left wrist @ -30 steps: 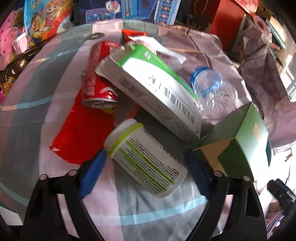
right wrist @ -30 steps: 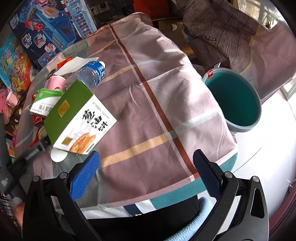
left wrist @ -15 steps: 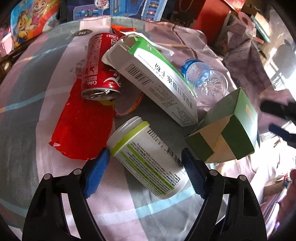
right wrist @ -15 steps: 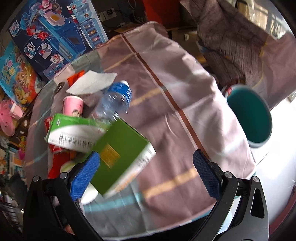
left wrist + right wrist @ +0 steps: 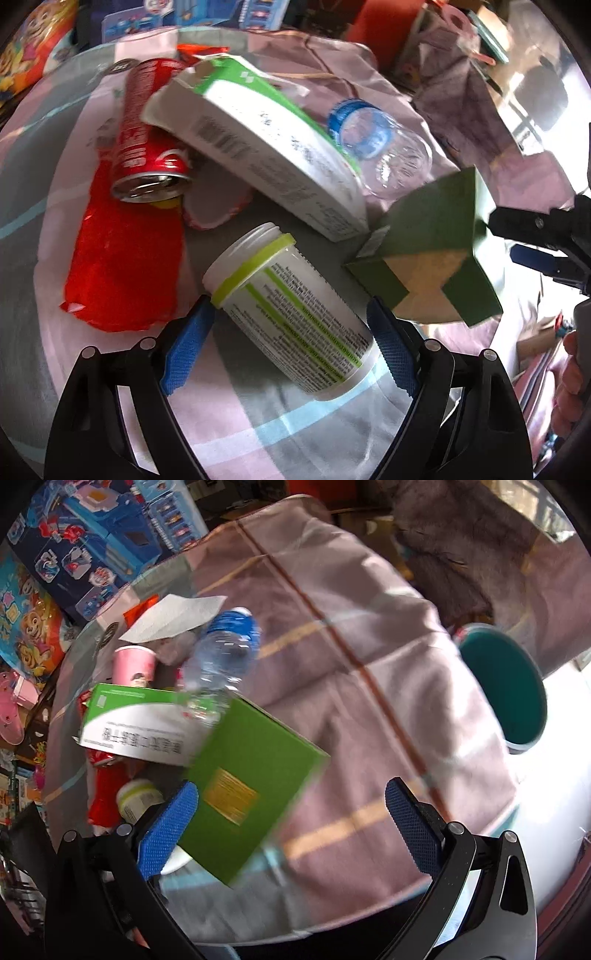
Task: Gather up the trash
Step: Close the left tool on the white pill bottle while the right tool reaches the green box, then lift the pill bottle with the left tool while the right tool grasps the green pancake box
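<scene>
A white jar with a lime band (image 5: 291, 321) lies on the checked cloth between the fingers of my left gripper (image 5: 288, 349). Its jaws are opening, and the pads stand at the jar's sides without pressing. Behind the jar lie a red can (image 5: 147, 136), a red wrapper (image 5: 122, 266), a white-and-green carton (image 5: 266, 140) and a clear bottle (image 5: 384, 155). A green box (image 5: 251, 790) stands tilted at the right of the pile. My right gripper (image 5: 290, 830) hangs open above it, with the box nearer its left finger. The right gripper (image 5: 532, 240) also shows at the right edge of the left wrist view.
A teal bin (image 5: 509, 686) stands on the floor past the table's right edge. A pink cup (image 5: 133, 664) and a white paper sheet (image 5: 173, 616) lie behind the pile. Toy boxes (image 5: 103, 542) crowd the back. A hand (image 5: 569, 369) shows at lower right.
My right gripper has moved left over the table, so the green box now sits between its fingers. It has entered the left wrist view. The left gripper rolled, jar still between its fingers.
</scene>
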The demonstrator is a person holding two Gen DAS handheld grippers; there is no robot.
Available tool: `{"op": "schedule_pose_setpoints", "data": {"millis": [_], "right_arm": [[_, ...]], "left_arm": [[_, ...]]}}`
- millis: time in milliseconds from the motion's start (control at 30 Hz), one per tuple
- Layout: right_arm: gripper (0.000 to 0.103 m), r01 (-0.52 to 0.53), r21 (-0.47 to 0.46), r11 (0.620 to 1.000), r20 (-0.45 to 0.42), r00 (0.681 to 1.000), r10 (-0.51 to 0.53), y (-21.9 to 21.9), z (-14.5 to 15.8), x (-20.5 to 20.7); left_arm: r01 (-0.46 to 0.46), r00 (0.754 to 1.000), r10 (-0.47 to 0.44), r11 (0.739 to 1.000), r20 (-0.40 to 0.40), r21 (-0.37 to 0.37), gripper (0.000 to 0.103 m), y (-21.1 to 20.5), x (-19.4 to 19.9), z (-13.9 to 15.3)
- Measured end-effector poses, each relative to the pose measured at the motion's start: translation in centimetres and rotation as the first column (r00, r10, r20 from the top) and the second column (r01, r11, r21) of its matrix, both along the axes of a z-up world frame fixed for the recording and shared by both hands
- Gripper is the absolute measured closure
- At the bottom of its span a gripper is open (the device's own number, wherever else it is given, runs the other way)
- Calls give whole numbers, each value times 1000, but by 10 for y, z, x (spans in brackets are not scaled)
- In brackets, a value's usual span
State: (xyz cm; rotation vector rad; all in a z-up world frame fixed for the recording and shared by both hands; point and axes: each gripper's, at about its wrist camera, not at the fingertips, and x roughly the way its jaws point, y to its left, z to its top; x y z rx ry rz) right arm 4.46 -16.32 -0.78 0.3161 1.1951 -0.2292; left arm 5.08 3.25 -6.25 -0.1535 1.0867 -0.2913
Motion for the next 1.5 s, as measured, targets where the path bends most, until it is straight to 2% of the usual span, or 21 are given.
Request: {"op": "schedule_pose_setpoints", "data": {"millis": [133, 200, 267, 300, 400, 467, 533, 600, 667, 800, 900, 933, 967, 1000, 1133, 1200, 1300, 1400, 1500], "right_arm": [[6, 57, 28, 998, -19, 998, -57, -22, -3, -14], [6, 60, 43, 997, -6, 998, -59, -25, 1, -13], [6, 56, 51, 997, 13, 998, -57, -22, 5, -11], [6, 40, 67, 997, 19, 999, -42, -17, 6, -8], [6, 26, 74, 997, 33, 999, -29, -4, 9, 4], [6, 35, 74, 997, 46, 998, -38, 4, 11, 15], [6, 26, 32, 999, 46, 999, -27, 14, 9, 25], [6, 4, 2, 1000, 10, 1000, -4, 23, 0, 30], [6, -14, 10, 1000, -20, 1000, 14, 23, -9, 27], [6, 29, 80, 996, -73, 997, -23, -4, -28, 5], [6, 66, 182, 981, -89, 995, -51, -28, -40, -14], [10, 62, 213, 975, -81, 996, -45, -32, -43, -17], [20, 50, 249, 967, -75, 997, -32, -35, -45, -20], [21, 47, 277, 960, -71, 997, -29, -36, -48, -22], [22, 17, 348, 937, -67, 998, 7, -34, -53, -23], [20, 8, 377, 926, -88, 996, 27, -31, -60, -23], [18, -22, 330, 944, -64, 997, 46, -27, -54, -26], [18, -92, 210, 973, -30, 994, 101, -17, -35, -29], [18, -180, 112, 977, -26, 983, 184, 0, -22, -31]], "left_arm": [[33, 999, -33, 999, 2, 10, 18, -11, -3, -2], [18, 1000, -18, 1000, 7, 17, 19, -14, -2, -2], [-12, 1000, 12, 1000, 5, 5, 29, -13, 1, -1], [-18, 1000, 18, 1000, 5, -3, 39, -12, 3, 0], [-9, 1000, 9, 1000, 9, 5, 43, -14, 3, 3], [36, 999, -36, 999, 8, 17, 43, -18, 0, 4], [73, 997, -73, 997, 11, 34, 43, -20, -5, 5], [76, 997, -77, 996, 16, 46, 43, -22, -7, 4], [79, 997, -80, 996, 16, 51, 42, -22, -9, 3], [87, 996, -87, 994, 4, 72, 37, -23, -10, 1], [93, 995, -92, 994, -32, 50, 36, -25, -7, -6], [99, 994, -97, 994, -40, 48, 36, -26, -6, -8], [104, 994, -102, 993, -47, 52, 36, -28, -6, -11], [104, 994, -101, 992, -39, 66, 36, -31, -6, -12], [113, 993, -111, 991, -31, 71, 48, -36, -8, -9], [117, 993, -116, 990, -17, 84, 49, -37, -9, -7], [131, 991, -132, 985, -1, 109, 49, -39, -11, -1], [135, 991, -137, 983, 9, 127, 49, -34, -11, 3], [135, 991, -136, 984, 2, 117, 49, -27, -14, 2]]}}
